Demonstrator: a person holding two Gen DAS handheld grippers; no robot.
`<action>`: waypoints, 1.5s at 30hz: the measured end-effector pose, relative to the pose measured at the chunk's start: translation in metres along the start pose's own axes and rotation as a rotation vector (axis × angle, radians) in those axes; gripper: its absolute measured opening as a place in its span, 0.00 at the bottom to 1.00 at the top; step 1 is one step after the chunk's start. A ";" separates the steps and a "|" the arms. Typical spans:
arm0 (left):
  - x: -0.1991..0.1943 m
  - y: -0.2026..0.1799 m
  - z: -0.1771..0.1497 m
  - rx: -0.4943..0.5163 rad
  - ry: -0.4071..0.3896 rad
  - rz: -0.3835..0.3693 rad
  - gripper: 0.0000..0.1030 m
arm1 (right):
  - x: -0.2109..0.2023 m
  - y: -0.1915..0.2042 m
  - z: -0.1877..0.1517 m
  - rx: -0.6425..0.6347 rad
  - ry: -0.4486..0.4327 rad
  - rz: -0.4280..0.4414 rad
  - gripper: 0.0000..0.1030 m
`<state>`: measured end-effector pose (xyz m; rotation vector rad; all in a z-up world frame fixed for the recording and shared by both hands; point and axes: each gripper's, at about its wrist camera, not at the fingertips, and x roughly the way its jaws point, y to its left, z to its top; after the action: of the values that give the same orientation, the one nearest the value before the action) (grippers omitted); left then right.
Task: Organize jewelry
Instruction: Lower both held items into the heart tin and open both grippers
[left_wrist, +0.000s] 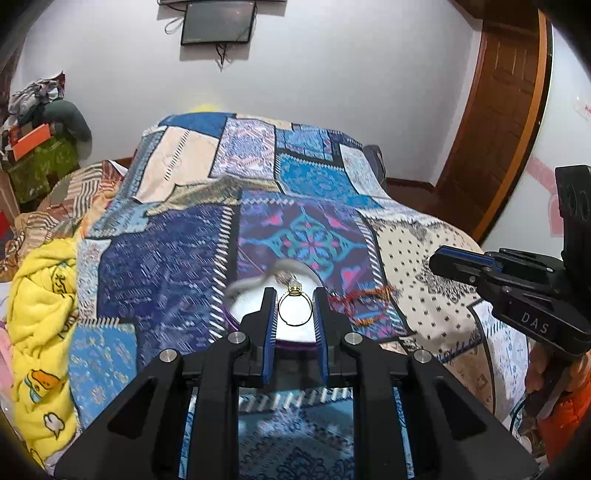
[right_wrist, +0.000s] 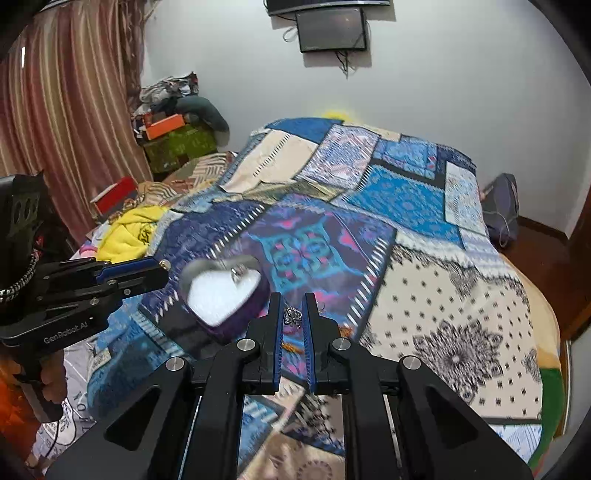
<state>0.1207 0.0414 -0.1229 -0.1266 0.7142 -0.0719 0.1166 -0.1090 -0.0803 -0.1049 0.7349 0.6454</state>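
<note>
Your left gripper (left_wrist: 294, 308) pinches 1 gold ring (left_wrist: 294, 307) upright above the heart box (right_wrist: 221, 295). Your right gripper (right_wrist: 293, 318), to its right, clamps 1 silver butterfly piece (right_wrist: 292, 317). The box on the quilt (right_wrist: 406, 192) holds 1 silver ring (right_wrist: 238, 273).

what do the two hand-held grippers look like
Both are black with blue finger pads and silver bolts. The left hand-held gripper reads GenRobot.AI on its side, with a braided cord; the right hand-held gripper reads DAS. An orange sleeve shows.
</note>
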 end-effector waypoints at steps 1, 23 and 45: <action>-0.001 0.002 0.001 -0.001 -0.005 0.002 0.17 | 0.000 0.002 0.001 -0.002 -0.004 0.005 0.09; 0.040 0.025 -0.003 -0.016 0.046 -0.012 0.17 | 0.053 0.045 0.016 -0.073 0.038 0.146 0.09; 0.063 0.033 -0.008 0.015 0.088 0.008 0.17 | 0.090 0.041 -0.004 -0.081 0.167 0.153 0.09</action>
<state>0.1637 0.0663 -0.1749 -0.1072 0.8021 -0.0757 0.1407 -0.0309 -0.1364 -0.1803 0.8841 0.8193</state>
